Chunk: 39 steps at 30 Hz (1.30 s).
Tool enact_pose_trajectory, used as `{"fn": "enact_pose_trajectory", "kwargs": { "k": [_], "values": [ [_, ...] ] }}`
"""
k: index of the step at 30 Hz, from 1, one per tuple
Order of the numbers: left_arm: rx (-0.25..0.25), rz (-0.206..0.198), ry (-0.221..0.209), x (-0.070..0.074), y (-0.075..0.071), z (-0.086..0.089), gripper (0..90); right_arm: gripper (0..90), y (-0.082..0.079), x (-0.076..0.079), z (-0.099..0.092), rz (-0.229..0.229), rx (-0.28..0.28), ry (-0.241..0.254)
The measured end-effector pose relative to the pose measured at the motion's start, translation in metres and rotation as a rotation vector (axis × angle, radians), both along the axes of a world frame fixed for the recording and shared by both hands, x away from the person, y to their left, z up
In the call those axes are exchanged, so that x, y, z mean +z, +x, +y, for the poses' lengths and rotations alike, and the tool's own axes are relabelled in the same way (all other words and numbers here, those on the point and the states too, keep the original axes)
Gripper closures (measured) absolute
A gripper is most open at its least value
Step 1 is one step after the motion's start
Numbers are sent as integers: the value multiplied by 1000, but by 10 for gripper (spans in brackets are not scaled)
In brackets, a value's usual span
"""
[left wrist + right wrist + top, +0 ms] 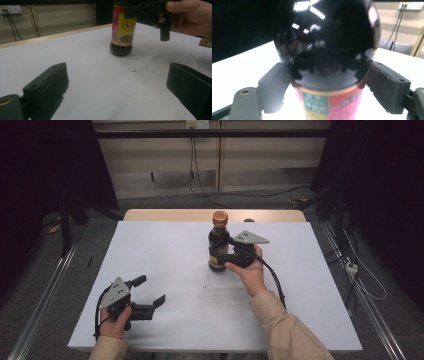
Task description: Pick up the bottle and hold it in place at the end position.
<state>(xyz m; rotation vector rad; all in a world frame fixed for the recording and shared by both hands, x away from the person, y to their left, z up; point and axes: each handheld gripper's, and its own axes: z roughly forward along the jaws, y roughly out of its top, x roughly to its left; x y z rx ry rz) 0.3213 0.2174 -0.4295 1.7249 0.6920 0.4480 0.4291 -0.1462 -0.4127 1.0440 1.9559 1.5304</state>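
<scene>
High view: my right gripper [226, 256] sits round the dark sauce bottle [218, 245], upright near the tabletop's [165, 250] far edge, center. Left gripper [149, 292] rests near the front-left corner, jaws spread, nothing in them.

Left gripper view: bottle [123, 30] stands on its base, dark liquid to the bottom, cap out of frame.

Right gripper view: jaws flank the bottle [327, 50], a thin gap at each pad, so no pinch. Risk, imo: a nudge tips it, since nothing clamps it.

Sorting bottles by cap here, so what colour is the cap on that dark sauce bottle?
The cap on the bottle is orange-brown, clearest in the high view.
</scene>
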Motion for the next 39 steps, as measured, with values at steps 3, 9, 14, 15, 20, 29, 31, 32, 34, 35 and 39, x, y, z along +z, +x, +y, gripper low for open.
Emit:
{"fn": "enact_pose_trajectory", "kwargs": {
  "k": [3,9,14,15,20,29,31,32,34,35,39],
  "values": [
    [3,4,-5,0,0,0,39,206,-3,1,0,-4,-32,11],
    [5,10,-7,-2,-1,2,39,221,-6,-2,11,-23,-76,7],
    [4,10,-6,-3,0,3,39,239,-5,-6,20,-29,-119,5],
    [9,14,-6,-3,0,3,39,280,-5,-6,20,-38,-132,-8],
    [12,18,-10,-4,4,2,39,297,-3,-6,17,-50,-111,-24],
    [-10,28,1,-4,4,-7,38,301,2,-5,7,-37,-19,-24],
    [-20,26,3,-4,4,-9,39,301,2,-4,7,-36,-19,-30],
    [-20,26,3,-4,5,-10,39,302,2,-4,7,-38,-17,-29],
    [-20,32,-10,-3,5,-11,38,305,3,-4,6,-40,-3,-31],
    [-18,35,-10,-3,6,-11,39,305,3,-4,5,-39,6,-32],
    [-17,36,-5,-1,11,-15,34,306,4,-4,3,-42,30,-33]
  ]
}}
